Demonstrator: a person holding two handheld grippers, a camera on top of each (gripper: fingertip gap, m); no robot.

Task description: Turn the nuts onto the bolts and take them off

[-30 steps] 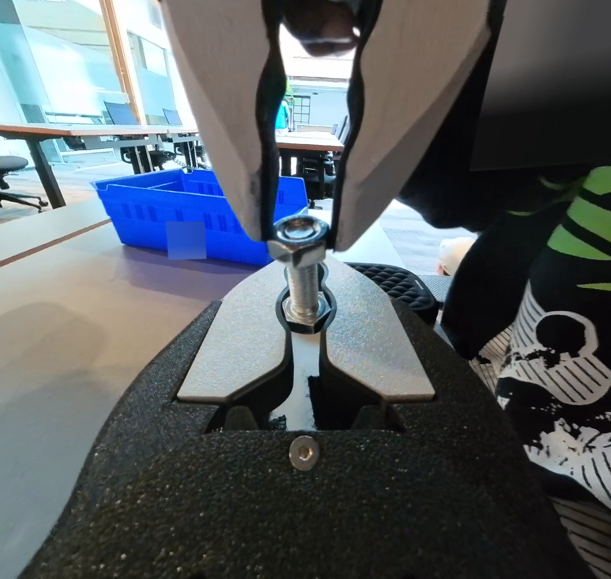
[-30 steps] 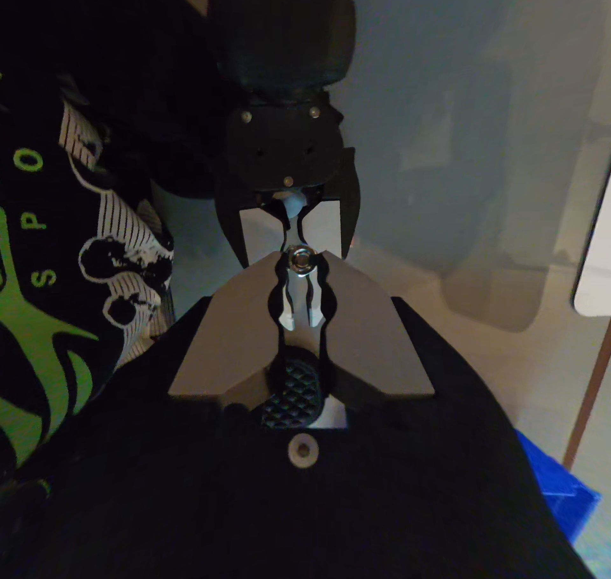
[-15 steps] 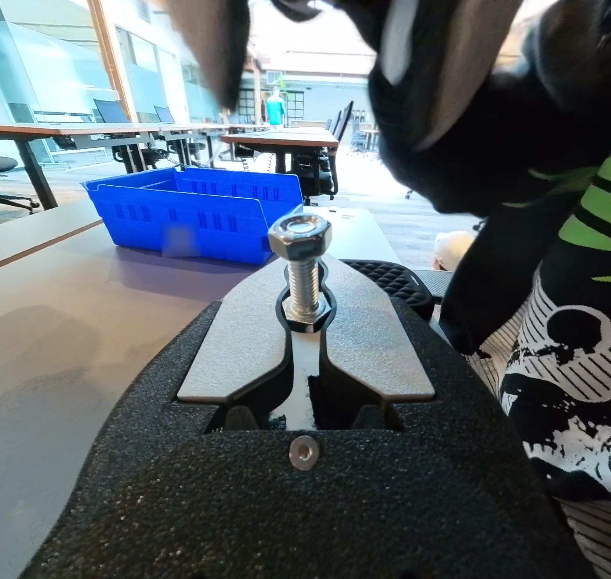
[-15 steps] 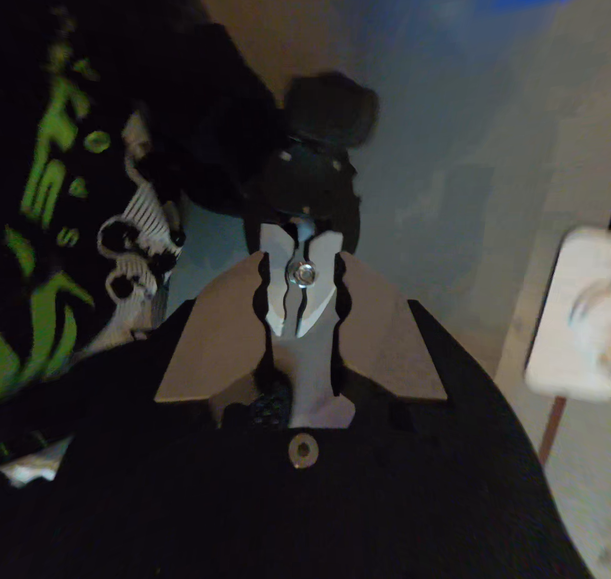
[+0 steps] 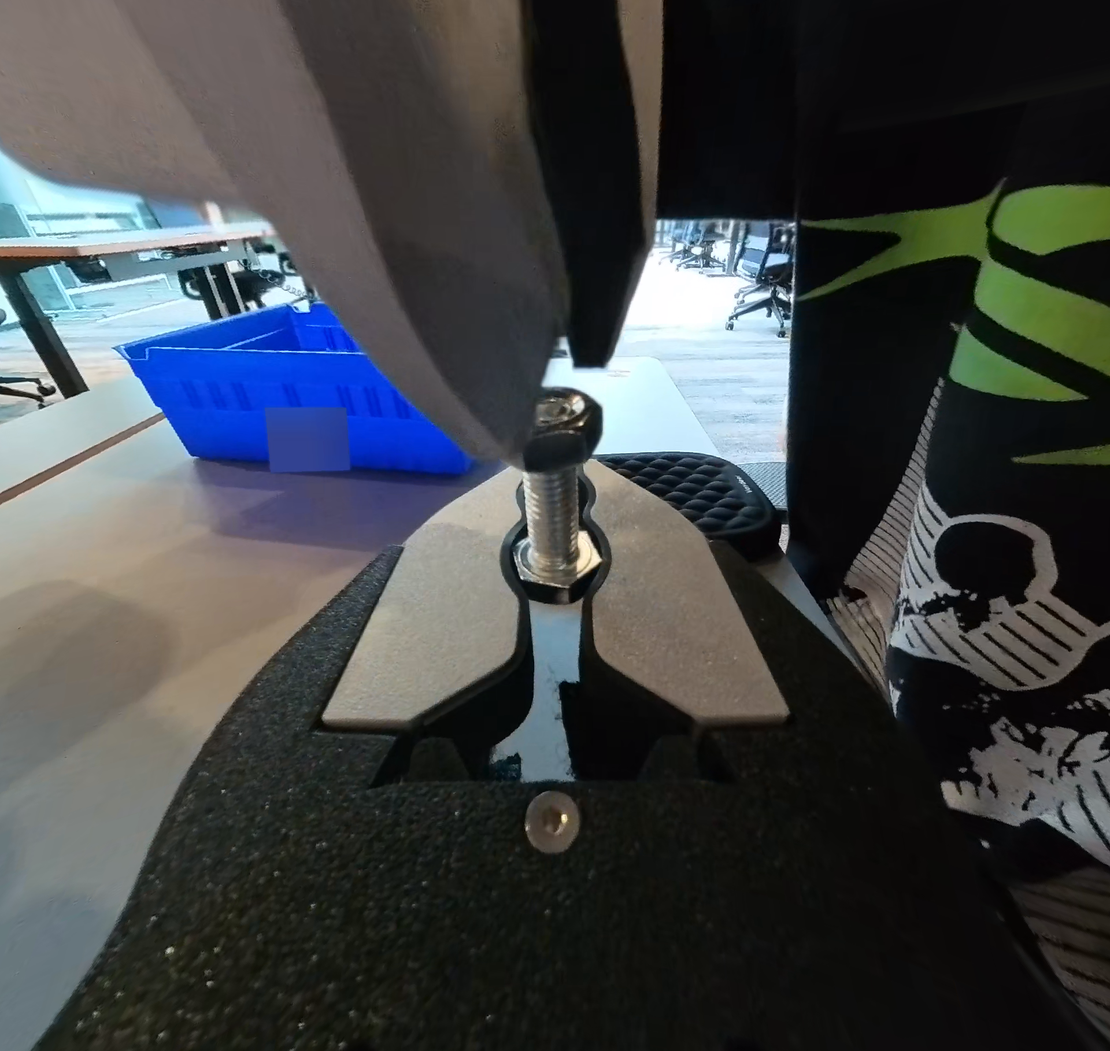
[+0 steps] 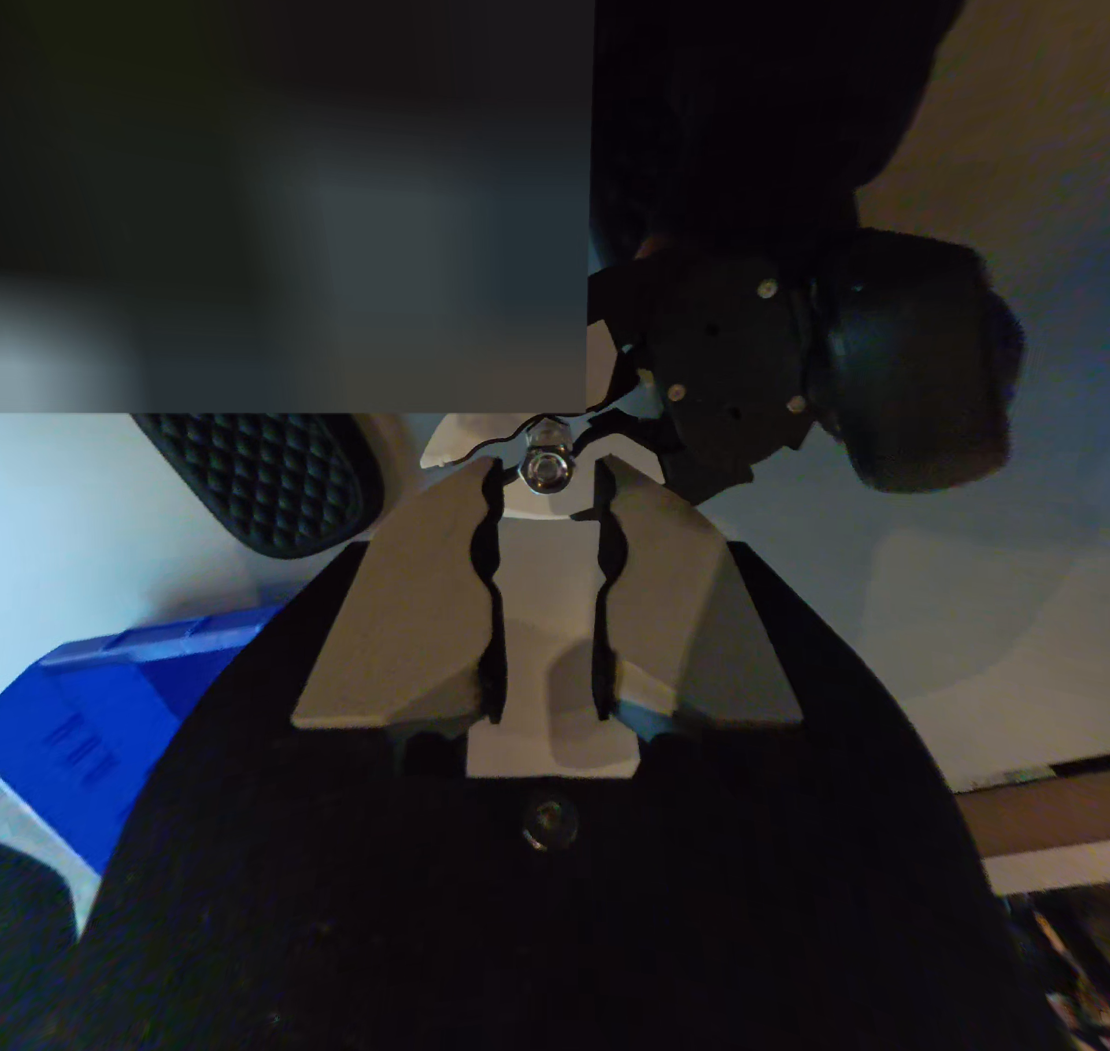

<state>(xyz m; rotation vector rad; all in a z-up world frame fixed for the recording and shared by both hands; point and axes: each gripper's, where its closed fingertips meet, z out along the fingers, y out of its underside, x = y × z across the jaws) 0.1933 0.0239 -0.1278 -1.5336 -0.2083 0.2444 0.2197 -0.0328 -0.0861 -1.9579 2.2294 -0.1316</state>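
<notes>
My left gripper (image 5: 555,532) is shut on the hex head of a silver bolt (image 5: 551,520) and holds it upright, thread pointing up. A silver nut (image 5: 564,415) sits at the top end of the thread. My right gripper (image 5: 552,409) comes down from above, one grey finger (image 5: 420,211) close at the left of the nut. In the right wrist view the right gripper (image 6: 545,478) is open, with the nut (image 6: 545,472) between its tips and a gap on each side. The left gripper (image 6: 543,430) shows behind the nut.
A blue plastic bin (image 5: 270,397) stands on the grey table (image 5: 120,602) at the back left; it also shows in the right wrist view (image 6: 90,722). A black textured pad (image 5: 691,487) lies just beyond the bolt. A person's dark printed shirt (image 5: 991,481) fills the right. My right fingertips sit around 7 centimetres from my left ones.
The right gripper, shut on the nut a second ago, let go, lifted off and turned. It has come back down open around the nut. The left gripper and bolt stayed put.
</notes>
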